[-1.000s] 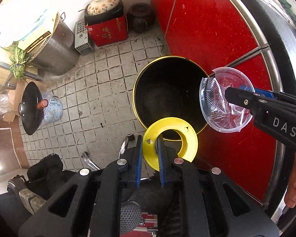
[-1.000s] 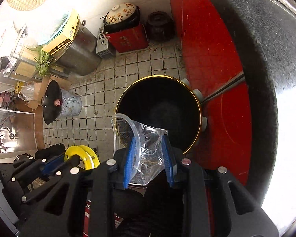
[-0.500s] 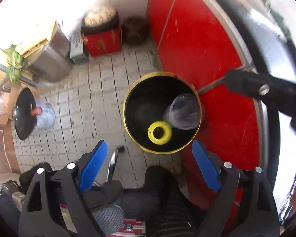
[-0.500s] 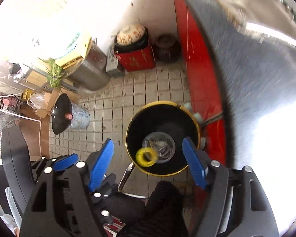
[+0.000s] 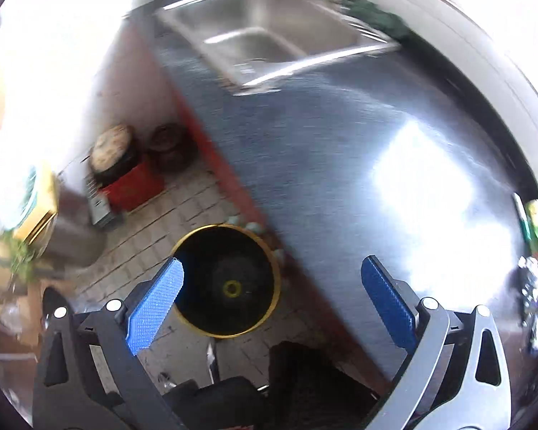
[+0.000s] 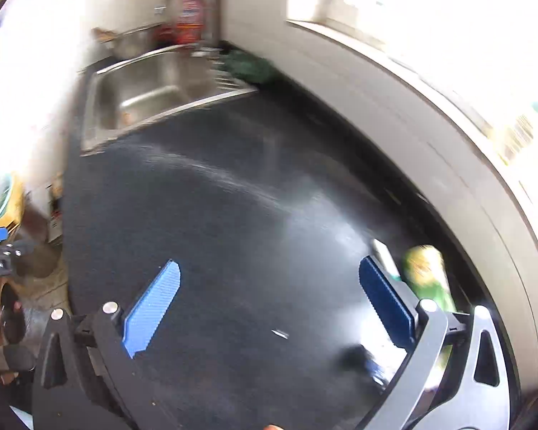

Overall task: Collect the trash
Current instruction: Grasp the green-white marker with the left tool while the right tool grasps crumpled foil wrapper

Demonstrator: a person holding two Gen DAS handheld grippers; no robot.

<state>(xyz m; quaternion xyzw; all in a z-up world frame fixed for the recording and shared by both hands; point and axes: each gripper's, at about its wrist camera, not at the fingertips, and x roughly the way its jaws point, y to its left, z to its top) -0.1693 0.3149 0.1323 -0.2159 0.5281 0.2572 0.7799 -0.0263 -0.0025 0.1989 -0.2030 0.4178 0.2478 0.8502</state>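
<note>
Bin [image 5: 226, 281] sitting on floor beside counter [image 5: 340, 165], holding yellow ring [image 5: 232, 288] | left gripper [image 5: 269, 301] opening wide, gripping nothing | right gripper [image 6: 267, 299] opening wide over counter, gripping nothing | green wrapper [image 6: 426, 272] lying near right finger

— What carries things here?
— I see a dark, glossy worktop [image 6: 233, 215] with a steel sink [image 6: 143, 86] set into its far end. A green packet [image 6: 425, 276] lies on it near the right edge, with blurred litter [image 6: 373, 362] beside it.
— And lower down?
— A tiled floor [image 5: 154, 236]: a black bin [image 5: 226, 279] with a gold rim stands on it against the red cabinet front, and a red box [image 5: 132, 186] sits by the wall.
</note>
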